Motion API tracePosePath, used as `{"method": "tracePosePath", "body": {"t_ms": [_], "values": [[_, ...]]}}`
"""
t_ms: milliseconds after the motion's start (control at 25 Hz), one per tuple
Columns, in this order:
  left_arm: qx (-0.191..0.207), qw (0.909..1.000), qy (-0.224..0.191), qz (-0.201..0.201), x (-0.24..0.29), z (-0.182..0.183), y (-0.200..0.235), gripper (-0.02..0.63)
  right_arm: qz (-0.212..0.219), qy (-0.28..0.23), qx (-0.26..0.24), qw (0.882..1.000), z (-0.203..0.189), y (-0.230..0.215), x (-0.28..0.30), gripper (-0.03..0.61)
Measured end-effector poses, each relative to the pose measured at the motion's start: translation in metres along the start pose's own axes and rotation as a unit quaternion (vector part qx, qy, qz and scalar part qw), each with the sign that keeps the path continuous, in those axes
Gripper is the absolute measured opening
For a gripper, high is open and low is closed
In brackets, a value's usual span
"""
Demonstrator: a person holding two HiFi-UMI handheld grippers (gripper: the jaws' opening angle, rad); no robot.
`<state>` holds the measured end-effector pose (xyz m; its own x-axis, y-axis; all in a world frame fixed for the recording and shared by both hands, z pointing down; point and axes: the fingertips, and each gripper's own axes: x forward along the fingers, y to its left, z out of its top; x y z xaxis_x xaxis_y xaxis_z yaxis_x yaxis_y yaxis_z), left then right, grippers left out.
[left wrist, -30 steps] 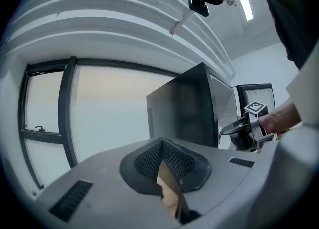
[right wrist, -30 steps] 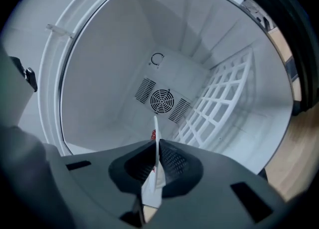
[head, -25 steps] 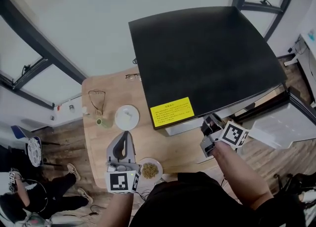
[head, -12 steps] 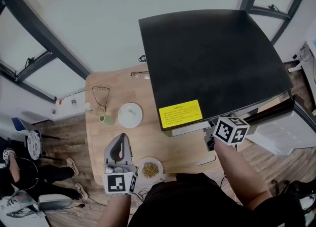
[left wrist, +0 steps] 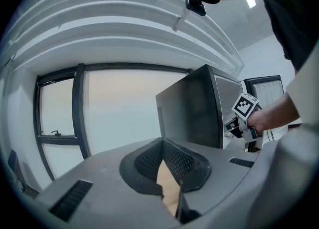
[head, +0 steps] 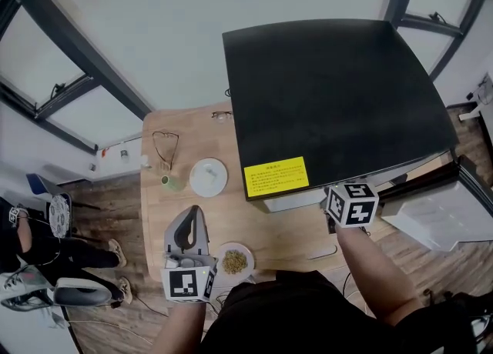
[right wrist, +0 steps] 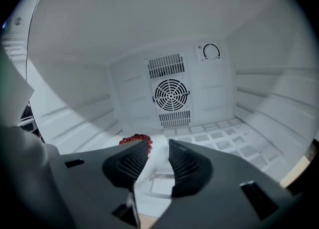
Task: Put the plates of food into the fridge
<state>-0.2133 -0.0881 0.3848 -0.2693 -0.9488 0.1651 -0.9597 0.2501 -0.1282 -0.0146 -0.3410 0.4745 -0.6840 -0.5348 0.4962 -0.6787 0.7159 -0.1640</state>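
Now our right gripper (right wrist: 158,147) reaches inside the black-topped white fridge (head: 331,91). Its fingers are spreading apart and press on nothing. The white plate of red food (right wrist: 151,149) lies on the fridge floor just beyond them, set far enough in, we judge, for the door to close. Our left gripper (left wrist: 162,146) hovers over the pale wooden table (head: 154,214), fingers pressed together and empty, near the white plate of yellow-brown food (head: 235,261), probably so it can take that one next.
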Motion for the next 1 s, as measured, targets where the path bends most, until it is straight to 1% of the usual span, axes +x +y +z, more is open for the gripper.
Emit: {"method": "tracePosePath", "body": {"t_ms": [80, 160, 200, 360, 480, 560, 680, 840, 1000], "values": [[-0.019, 0.9997, -0.012, 0.006, -0.002, 0.000, 0.002, 0.003, 0.004, -0.028, -0.001, 1.000, 0.007, 0.001, -0.006, 0.144], [-0.042, 0.9990, -0.015, 0.006, -0.006, -0.004, 0.006, 0.003, 0.005, -0.058, -0.003, 0.998, 0.014, 0.005, -0.014, 0.144], [-0.047, 0.9988, -0.014, 0.006, -0.009, -0.008, 0.008, 0.003, 0.004, -0.071, -0.005, 0.997, 0.017, 0.007, -0.019, 0.144], [-0.031, 0.9995, -0.006, 0.006, -0.032, -0.018, 0.019, 0.003, 0.008, -0.113, -0.012, 0.993, 0.023, 0.023, -0.049, 0.144], [-0.034, 0.9992, -0.023, -0.001, -0.051, -0.016, 0.029, 0.003, 0.014, -0.138, -0.013, 0.990, 0.023, 0.039, -0.069, 0.144], [-0.032, 0.9988, -0.038, 0.002, -0.066, -0.014, 0.036, 0.003, 0.018, -0.150, -0.009, 0.988, 0.017, 0.052, -0.081, 0.144], [-0.031, 0.9983, -0.049, 0.010, -0.089, -0.017, 0.050, 0.003, 0.030, -0.159, -0.001, 0.987, 0.005, 0.076, -0.093, 0.144], [-0.038, 0.9980, -0.048, 0.016, -0.122, -0.029, 0.070, 0.003, 0.058, -0.147, 0.001, 0.987, -0.023, 0.121, -0.110, 0.143], [-0.051, 0.9974, -0.048, 0.016, -0.151, -0.042, 0.081, 0.003, 0.090, -0.135, 0.010, 0.987, -0.050, 0.159, -0.126, 0.143]]}}
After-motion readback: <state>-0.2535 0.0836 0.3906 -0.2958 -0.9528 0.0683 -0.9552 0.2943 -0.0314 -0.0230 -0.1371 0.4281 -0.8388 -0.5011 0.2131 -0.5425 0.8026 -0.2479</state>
